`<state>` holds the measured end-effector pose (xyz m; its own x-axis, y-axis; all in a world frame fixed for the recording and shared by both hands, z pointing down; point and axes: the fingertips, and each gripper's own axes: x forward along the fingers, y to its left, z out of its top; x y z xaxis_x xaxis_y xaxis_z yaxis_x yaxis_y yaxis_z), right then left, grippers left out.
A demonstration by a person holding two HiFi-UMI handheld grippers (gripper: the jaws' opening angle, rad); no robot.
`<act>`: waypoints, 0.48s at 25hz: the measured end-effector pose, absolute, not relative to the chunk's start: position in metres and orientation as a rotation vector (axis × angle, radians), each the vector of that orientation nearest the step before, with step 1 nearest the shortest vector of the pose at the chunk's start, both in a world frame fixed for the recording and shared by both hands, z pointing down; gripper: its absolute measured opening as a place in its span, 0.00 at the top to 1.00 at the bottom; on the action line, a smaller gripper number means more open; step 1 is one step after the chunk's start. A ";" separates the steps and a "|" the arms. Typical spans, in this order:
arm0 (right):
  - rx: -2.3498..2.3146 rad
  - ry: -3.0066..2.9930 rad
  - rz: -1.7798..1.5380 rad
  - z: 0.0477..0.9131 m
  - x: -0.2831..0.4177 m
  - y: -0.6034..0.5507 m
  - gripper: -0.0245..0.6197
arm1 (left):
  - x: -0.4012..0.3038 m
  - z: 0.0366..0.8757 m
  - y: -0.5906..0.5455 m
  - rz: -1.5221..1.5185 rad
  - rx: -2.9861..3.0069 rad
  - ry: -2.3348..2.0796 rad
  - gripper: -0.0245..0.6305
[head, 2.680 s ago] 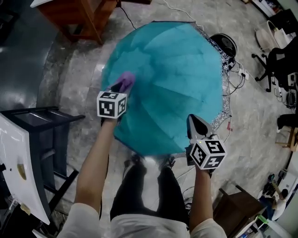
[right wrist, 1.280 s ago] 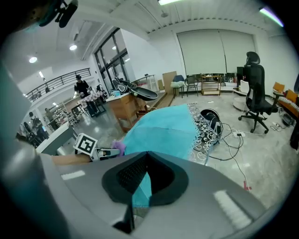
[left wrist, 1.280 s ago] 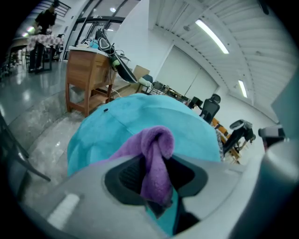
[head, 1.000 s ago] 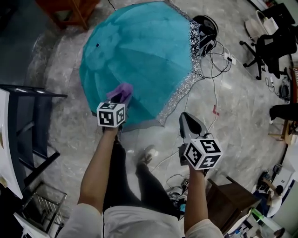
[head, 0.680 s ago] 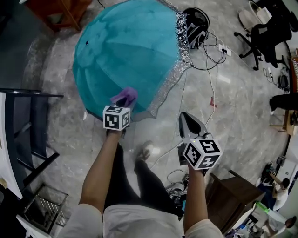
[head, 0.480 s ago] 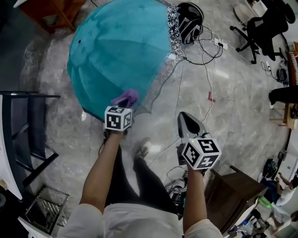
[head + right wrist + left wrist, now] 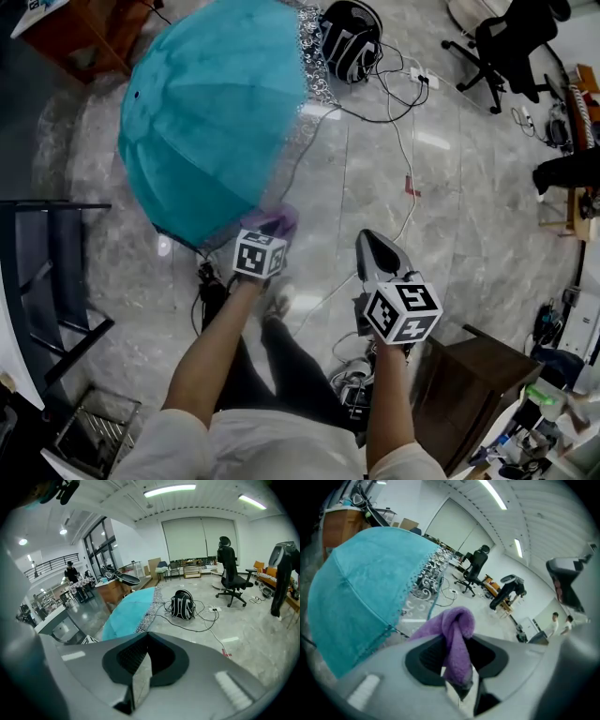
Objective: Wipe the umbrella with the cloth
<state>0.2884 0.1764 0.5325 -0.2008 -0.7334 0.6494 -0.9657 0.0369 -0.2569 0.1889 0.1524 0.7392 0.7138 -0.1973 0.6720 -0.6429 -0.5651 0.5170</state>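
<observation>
On the grey floor (image 7: 469,216), upper left in the head view, I see the open teal umbrella (image 7: 211,112) lying canopy up, its lace-trimmed rim toward the right. The purple cloth (image 7: 274,221) sits at the canopy's near rim; I can't tell whether it touches the fabric. The left gripper (image 7: 269,234) has its jaws clamped on the cloth, with a fold bulging out past the tips. The left forearm is stretched forward and angled slightly inward, marker cube on top. The right gripper (image 7: 378,251) is to the right of the umbrella, apart from it, over bare floor, with the forearm straight ahead. I read its jaws as pressed together and empty. Around: a black backpack (image 7: 349,42) just beside the umbrella's far rim, cables (image 7: 398,112) trailing from there across the floor, and an office chair (image 7: 502,42) farther right. A dark rack (image 7: 56,272) is at left, a wooden cabinet (image 7: 473,375) near the right elbow.
</observation>
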 end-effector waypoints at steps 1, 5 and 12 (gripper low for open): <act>1.732 -1.982 0.945 0.528 0.293 0.178 0.95 | 0.196 0.737 0.159 0.730 2.131 -0.610 0.77; 1.761 -2.000 0.925 0.507 0.309 0.181 0.95 | 0.212 0.713 0.172 0.731 2.155 -0.579 0.77; 1.782 -2.136 0.913 0.435 0.312 0.184 0.95 | 0.207 0.610 0.175 0.643 2.255 -0.652 0.76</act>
